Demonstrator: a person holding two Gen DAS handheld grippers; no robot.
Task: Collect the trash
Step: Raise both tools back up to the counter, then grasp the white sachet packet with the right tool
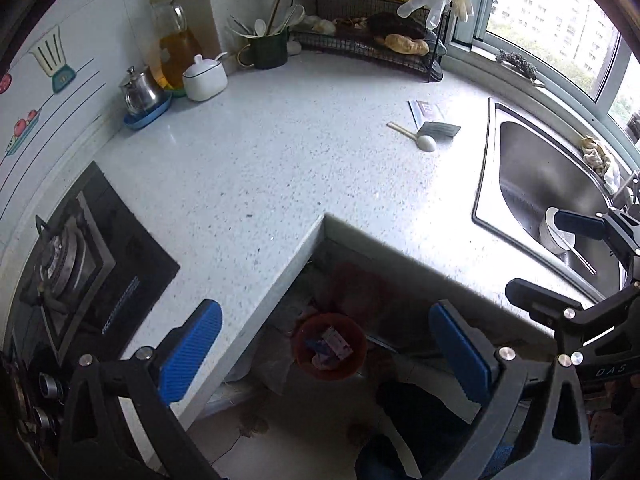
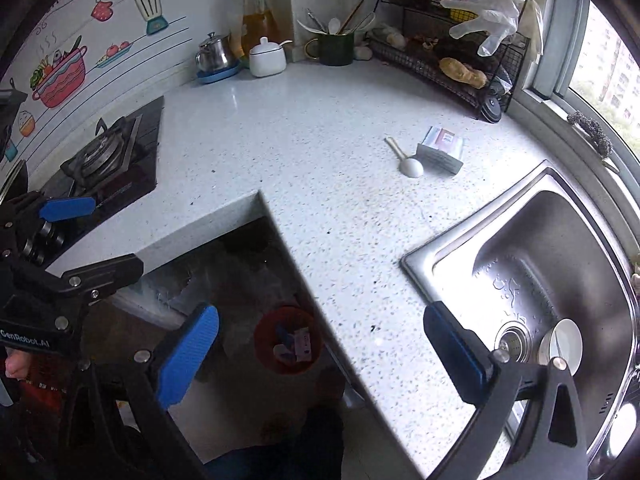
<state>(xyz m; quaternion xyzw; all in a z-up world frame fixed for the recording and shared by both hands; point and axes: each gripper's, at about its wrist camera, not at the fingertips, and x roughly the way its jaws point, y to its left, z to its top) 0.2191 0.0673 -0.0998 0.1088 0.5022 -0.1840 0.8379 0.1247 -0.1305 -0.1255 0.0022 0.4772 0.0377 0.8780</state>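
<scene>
A small carton (image 1: 434, 120) (image 2: 442, 150) and a plastic spoon (image 1: 416, 137) (image 2: 406, 160) lie together on the speckled white counter (image 1: 280, 160) (image 2: 320, 140), left of the sink. A red bin (image 1: 329, 346) (image 2: 289, 340) with wrappers inside stands on the floor below the counter's inner corner. My left gripper (image 1: 326, 354) is open and empty, held above the bin. My right gripper (image 2: 320, 356) is open and empty, over the counter edge, with the bin between its fingers; it also shows in the left wrist view (image 1: 560, 264).
A steel sink (image 1: 552, 196) (image 2: 560, 280) holds a white bowl (image 2: 562, 346). A gas hob (image 1: 68, 264) (image 2: 108, 156) sits at the left. A wire rack (image 1: 372, 36) (image 2: 452, 60), a green utensil mug (image 2: 334, 46), a sugar pot (image 2: 267, 58), a steel teapot (image 2: 214, 56) and an oil bottle (image 1: 174, 44) line the back wall.
</scene>
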